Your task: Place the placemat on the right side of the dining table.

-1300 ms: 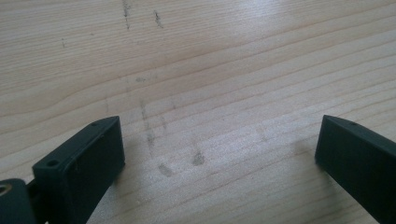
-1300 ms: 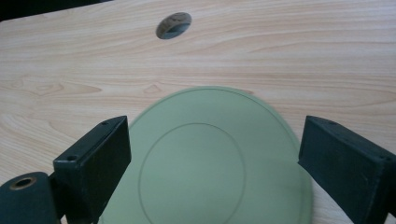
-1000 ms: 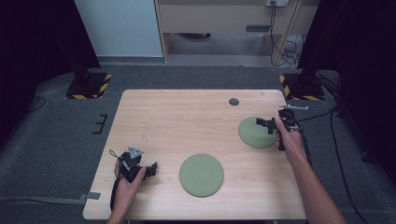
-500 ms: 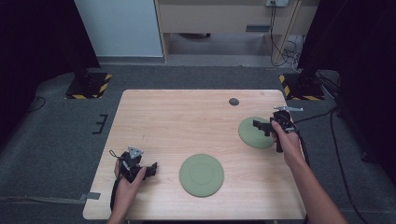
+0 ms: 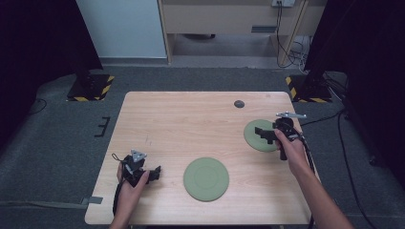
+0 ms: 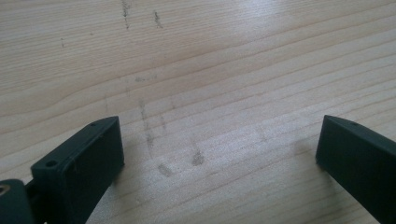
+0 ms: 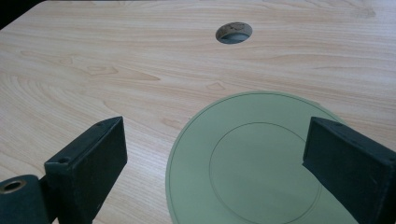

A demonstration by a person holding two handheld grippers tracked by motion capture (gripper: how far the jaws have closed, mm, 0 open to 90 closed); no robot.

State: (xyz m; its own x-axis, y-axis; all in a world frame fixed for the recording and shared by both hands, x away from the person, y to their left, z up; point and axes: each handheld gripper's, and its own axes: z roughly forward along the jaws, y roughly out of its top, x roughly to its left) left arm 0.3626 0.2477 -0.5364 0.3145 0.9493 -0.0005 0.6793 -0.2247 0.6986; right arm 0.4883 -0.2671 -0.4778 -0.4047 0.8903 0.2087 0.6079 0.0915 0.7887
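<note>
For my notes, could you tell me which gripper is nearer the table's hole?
Right. The right gripper sits just below the hole; the left gripper is far across, near the front edge.

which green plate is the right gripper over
The far-right plate, near the table's right edge; the right gripper hangs over it with jaws open. The other plate lies apart at front centre.

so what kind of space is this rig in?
Probably a lab or recording studio, not a home: a bare wooden table stands on grey carpet, hazard-striped stand bases flank it beside dark curtains, and cables run along the back wall. Just two green plates are out.
</note>
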